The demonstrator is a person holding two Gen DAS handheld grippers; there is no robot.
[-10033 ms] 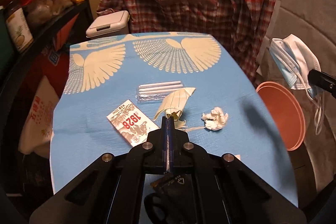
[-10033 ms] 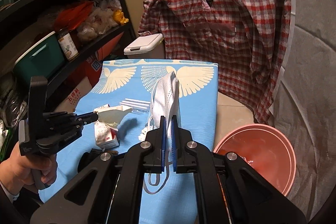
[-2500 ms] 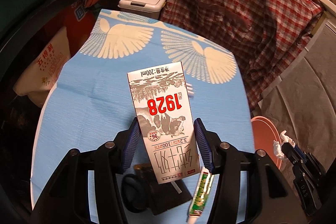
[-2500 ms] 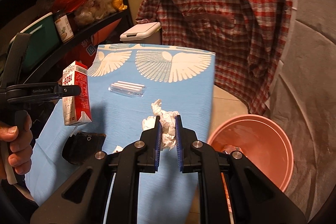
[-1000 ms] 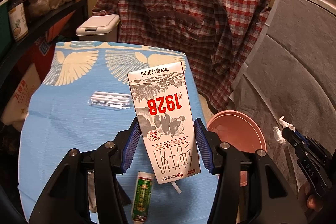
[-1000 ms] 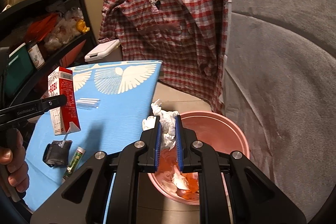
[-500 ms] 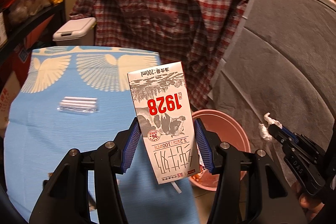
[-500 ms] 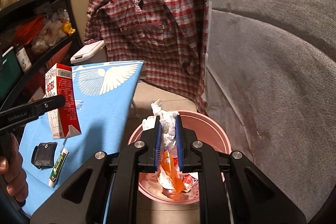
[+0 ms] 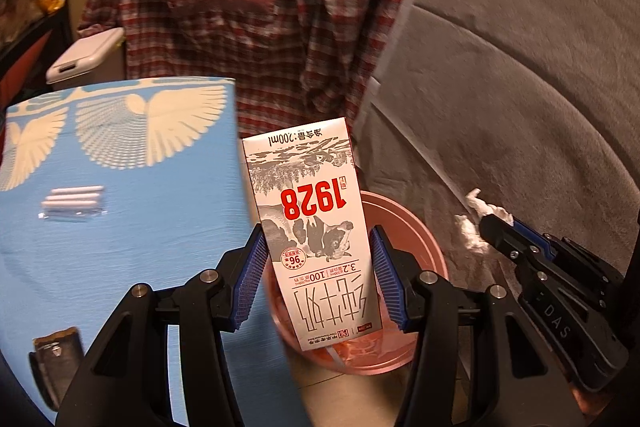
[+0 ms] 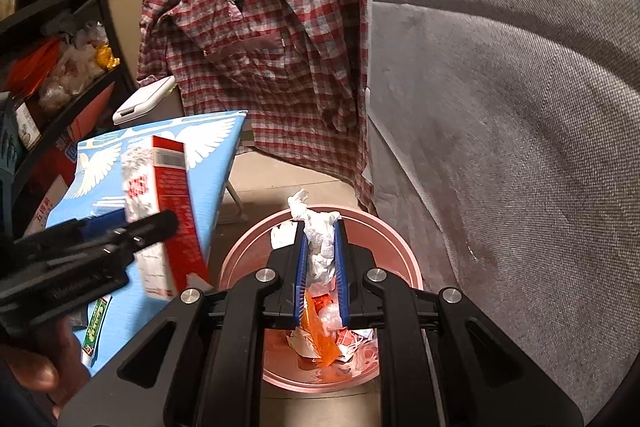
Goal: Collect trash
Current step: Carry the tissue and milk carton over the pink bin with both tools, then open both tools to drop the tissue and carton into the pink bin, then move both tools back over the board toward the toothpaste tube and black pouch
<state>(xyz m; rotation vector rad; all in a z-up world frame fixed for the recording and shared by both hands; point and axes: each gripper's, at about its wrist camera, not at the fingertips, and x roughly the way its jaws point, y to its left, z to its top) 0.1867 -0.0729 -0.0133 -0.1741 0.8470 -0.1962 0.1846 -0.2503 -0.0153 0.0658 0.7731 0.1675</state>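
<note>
Pink bin below, both grippers loaded with trash.

Cardboard milk carton sits clamped between the blue pads of the left gripper, its long axis running along the fingers, print upside down in the left wrist view and the straw end nearest the camera; it hangs over the near rim of the bin, just past the edge of the blue winged surface. The right gripper is closed tight on a crumpled white tissue, held directly above the bin, whose bottom already carries orange and white scraps. On the surface lie a clear packet of white sticks, a dark wrapper and a small green tube. A plaid shirt hangs behind; grey fabric fills the right side.
</note>
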